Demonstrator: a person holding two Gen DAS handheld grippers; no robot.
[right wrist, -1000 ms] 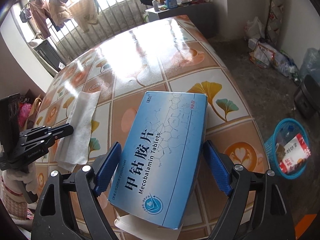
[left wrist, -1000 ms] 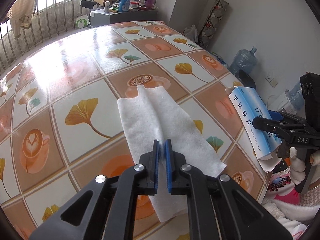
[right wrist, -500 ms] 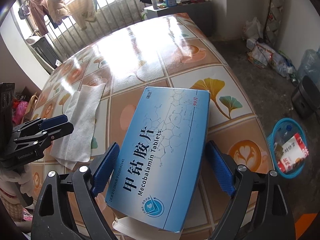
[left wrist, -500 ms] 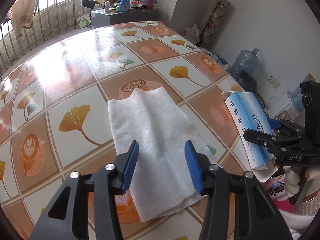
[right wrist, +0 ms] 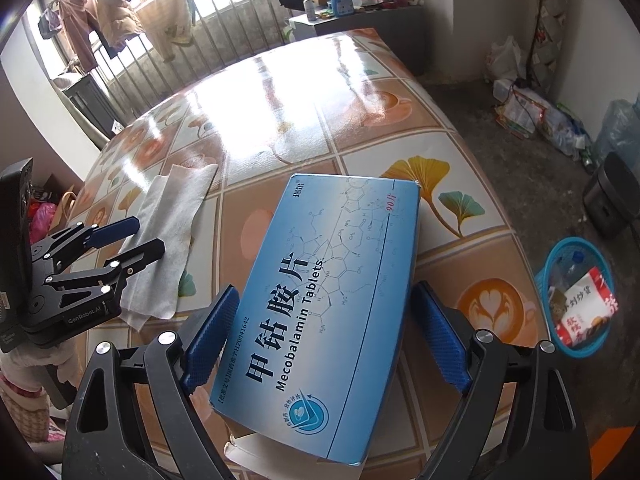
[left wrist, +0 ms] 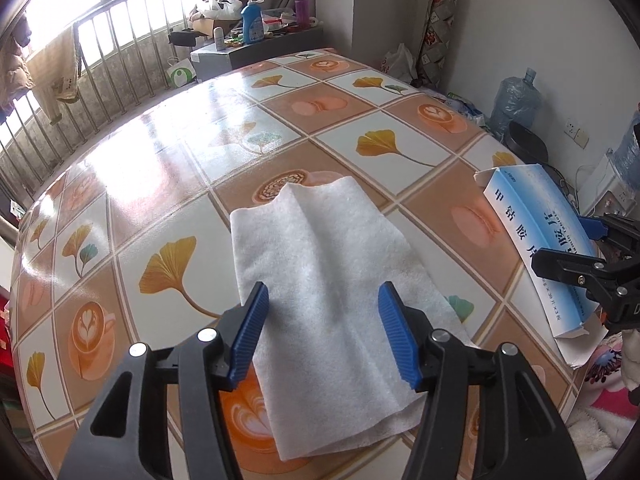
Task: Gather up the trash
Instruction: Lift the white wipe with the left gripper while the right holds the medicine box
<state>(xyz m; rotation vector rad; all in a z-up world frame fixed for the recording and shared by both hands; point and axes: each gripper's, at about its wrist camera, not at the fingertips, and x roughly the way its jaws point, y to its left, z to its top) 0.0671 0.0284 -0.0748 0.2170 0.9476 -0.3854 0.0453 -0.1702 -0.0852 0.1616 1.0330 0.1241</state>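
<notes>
A white paper towel (left wrist: 332, 288) lies flat on the tiled table (left wrist: 168, 168). My left gripper (left wrist: 325, 332) is open, its blue pads on either side of the towel's near part. A blue Mecobalamin tablet box (right wrist: 320, 300) lies at the table's near edge. My right gripper (right wrist: 326, 340) is open around the box; I cannot tell whether the pads touch its sides. The box also shows in the left wrist view (left wrist: 540, 248), with the right gripper (left wrist: 584, 252) at it. The towel (right wrist: 168, 240) and left gripper (right wrist: 140, 236) show in the right wrist view.
A blue trash basket (right wrist: 576, 300) with wrappers stands on the floor right of the table. A dark bin (right wrist: 612, 200), a water jug (left wrist: 516, 100) and bags line the wall. A cluttered cabinet (left wrist: 256, 44) and window railing (left wrist: 80, 92) stand beyond the table.
My left gripper went from shut over the towel to wide open and drew back a little. The right gripper stayed open around the box.
</notes>
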